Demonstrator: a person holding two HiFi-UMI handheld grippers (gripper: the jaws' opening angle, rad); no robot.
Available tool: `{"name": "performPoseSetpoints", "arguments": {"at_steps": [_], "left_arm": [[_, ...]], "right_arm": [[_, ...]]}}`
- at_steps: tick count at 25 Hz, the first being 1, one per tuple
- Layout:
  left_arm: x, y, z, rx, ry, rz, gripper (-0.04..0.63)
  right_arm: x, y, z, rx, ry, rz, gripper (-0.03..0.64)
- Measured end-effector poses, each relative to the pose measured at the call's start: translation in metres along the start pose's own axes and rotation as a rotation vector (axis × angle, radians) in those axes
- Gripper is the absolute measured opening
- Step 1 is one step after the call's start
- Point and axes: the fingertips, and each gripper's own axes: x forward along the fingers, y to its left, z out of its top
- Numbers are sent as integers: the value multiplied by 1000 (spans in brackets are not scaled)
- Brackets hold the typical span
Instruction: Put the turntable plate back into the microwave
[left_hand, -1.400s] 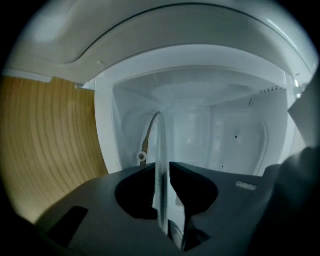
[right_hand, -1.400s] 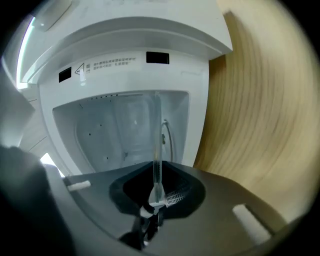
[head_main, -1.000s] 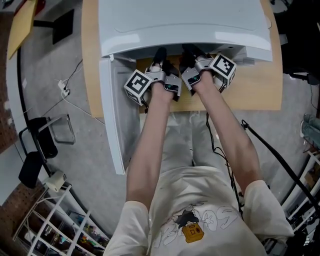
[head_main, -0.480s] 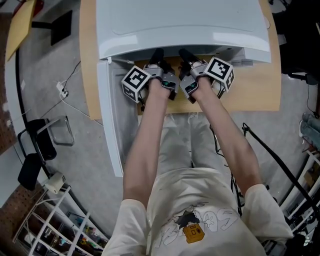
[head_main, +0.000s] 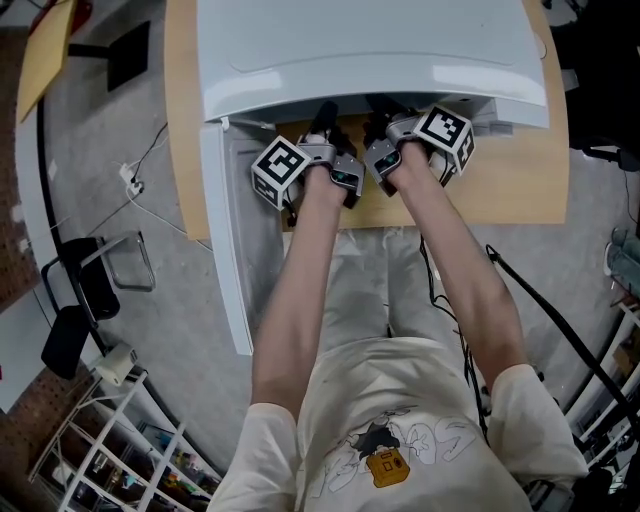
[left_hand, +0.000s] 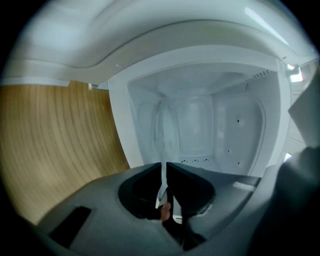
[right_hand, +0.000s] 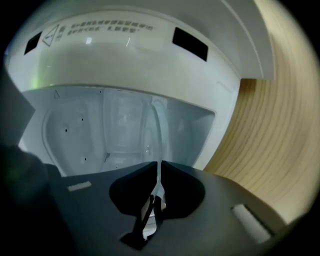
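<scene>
The white microwave (head_main: 370, 50) stands on a wooden table with its door (head_main: 235, 230) swung open to the left. The clear glass turntable plate (left_hand: 167, 130) stands on edge and reaches into the white cavity (left_hand: 220, 125); the plate (right_hand: 150, 130) also shows in the right gripper view. My left gripper (head_main: 320, 110) pinches the plate's near rim, its jaws (left_hand: 164, 165) just opening with the glass still between them. Beside it, my right gripper (head_main: 378, 105) is shut on the same rim (right_hand: 160, 167). In the head view the microwave's top hides the plate.
The wooden table (head_main: 510, 180) runs left and right of the microwave. The open door hangs past the table's front edge at the left. Cables (head_main: 140, 190) trail on the grey floor, and a wire rack (head_main: 110, 440) stands at the lower left.
Both grippers have stayed at the microwave's mouth on the plate's rim. Only a slight roll of the wrists shows.
</scene>
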Motion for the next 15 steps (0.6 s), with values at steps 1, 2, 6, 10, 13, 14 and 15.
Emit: {"name": "performPoseSetpoints", "arguments": {"at_steps": [1,2,6,10,13,14,15], "left_arm": [[-2,0,-1,9,0,-8,28],[-4,-1,-2,20,2,-18,-2],[-4,-3,-3,22,3,-35,-2],[0,2,2,10,-5,4,-2],[3,4,-1,18,7,14,-2],[3,4,-2,16,7,13,-2],[4,4,-2,14,7,12,-2]], "right_arm": [[3,1,3,-14,-2,-10,32],[5,1,5,-25,-4,-20,32],[7,2,7,-38,-7,-40,31],[4,1,8,-42,-25,-52,27],[1,3,10,-32,-41,-50,63],[-1,3,10,-28,-49,-54,63],[-5,3,9,-22,-57,-56,53]]}}
